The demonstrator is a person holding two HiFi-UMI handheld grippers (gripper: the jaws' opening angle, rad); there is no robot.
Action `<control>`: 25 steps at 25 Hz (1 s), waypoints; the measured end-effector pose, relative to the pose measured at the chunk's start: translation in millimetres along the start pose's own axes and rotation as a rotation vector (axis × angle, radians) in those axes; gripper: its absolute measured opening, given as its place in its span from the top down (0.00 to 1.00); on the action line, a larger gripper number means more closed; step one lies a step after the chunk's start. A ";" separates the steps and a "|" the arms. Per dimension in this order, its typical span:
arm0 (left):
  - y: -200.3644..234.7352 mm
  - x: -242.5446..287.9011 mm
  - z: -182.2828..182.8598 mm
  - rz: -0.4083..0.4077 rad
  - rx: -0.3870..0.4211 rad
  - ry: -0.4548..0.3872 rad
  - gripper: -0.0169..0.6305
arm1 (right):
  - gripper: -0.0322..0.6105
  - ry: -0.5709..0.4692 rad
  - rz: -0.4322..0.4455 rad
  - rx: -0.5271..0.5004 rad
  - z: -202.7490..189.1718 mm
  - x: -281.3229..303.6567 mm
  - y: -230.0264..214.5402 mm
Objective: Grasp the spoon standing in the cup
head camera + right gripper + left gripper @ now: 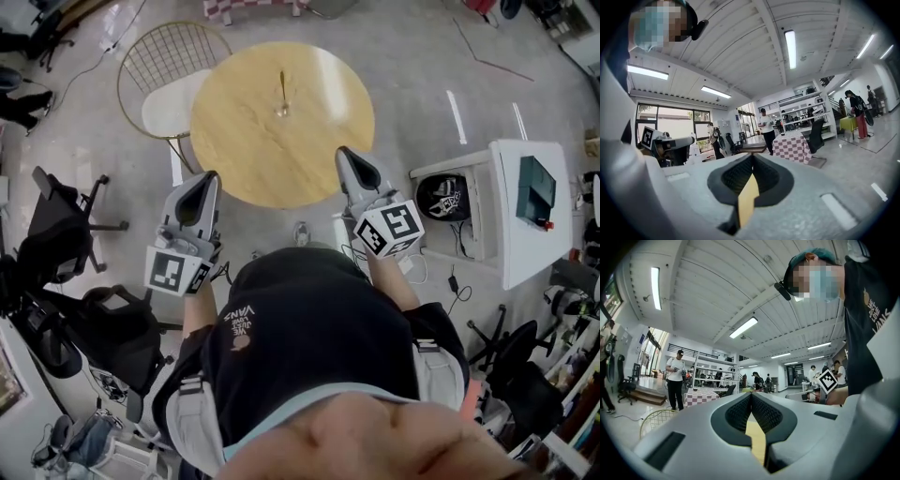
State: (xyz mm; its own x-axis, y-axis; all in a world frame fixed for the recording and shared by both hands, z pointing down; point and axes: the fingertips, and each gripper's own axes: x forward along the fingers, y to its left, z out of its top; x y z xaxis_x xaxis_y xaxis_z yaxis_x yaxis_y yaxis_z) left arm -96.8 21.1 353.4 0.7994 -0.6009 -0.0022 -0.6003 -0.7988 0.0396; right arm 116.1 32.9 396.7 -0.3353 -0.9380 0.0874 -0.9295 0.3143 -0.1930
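In the head view a thin golden spoon (282, 92) stands out on the round wooden table (244, 150), near its middle toward the far side. A small shiny shape is at its foot; I cannot make out a cup. My left gripper (208, 178) hovers at the table's near-left edge and my right gripper (345, 154) at its near-right edge. Both are well short of the spoon. Each has its jaws closed together with nothing between them. The left gripper view (751, 395) and the right gripper view (752, 157) show meeting tips and a sliver of tabletop, but no spoon.
A wire chair (174, 67) stands at the table's far left. A white desk (525, 244) with a teal box is at the right, and black office chairs (66, 217) at the left. Cables lie on the floor. People and a checkered table (793, 145) stand far off.
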 end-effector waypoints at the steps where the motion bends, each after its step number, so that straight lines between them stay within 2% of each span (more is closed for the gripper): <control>1: 0.0 3.9 -0.1 0.011 0.001 -0.001 0.96 | 0.95 0.002 0.011 -0.003 1.2 2.6 -4.1; 10: -4.3 27.2 -5.2 0.086 -0.006 -0.011 0.96 | 0.95 0.036 0.107 -0.022 -0.6 18.3 -24.4; 13: -1.9 29.4 -9.2 0.088 0.020 -0.022 0.96 | 0.95 0.039 0.117 -0.022 -0.7 22.3 -28.6; 19: 15.5 33.1 -6.5 0.078 0.002 -0.012 0.96 | 0.95 0.034 0.102 -0.027 0.6 41.0 -24.1; 25: 45.0 40.6 -5.1 0.022 0.017 -0.020 0.96 | 0.95 0.026 0.048 -0.022 6.7 58.7 -18.9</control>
State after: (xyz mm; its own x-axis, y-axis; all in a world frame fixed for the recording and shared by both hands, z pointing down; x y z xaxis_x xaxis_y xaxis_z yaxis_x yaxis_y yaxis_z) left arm -91.2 -39.1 360.1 0.7854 -0.6186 -0.0210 -0.6182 -0.7857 0.0232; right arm 115.1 -29.1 399.0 -0.3834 -0.9177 0.1041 -0.9152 0.3624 -0.1762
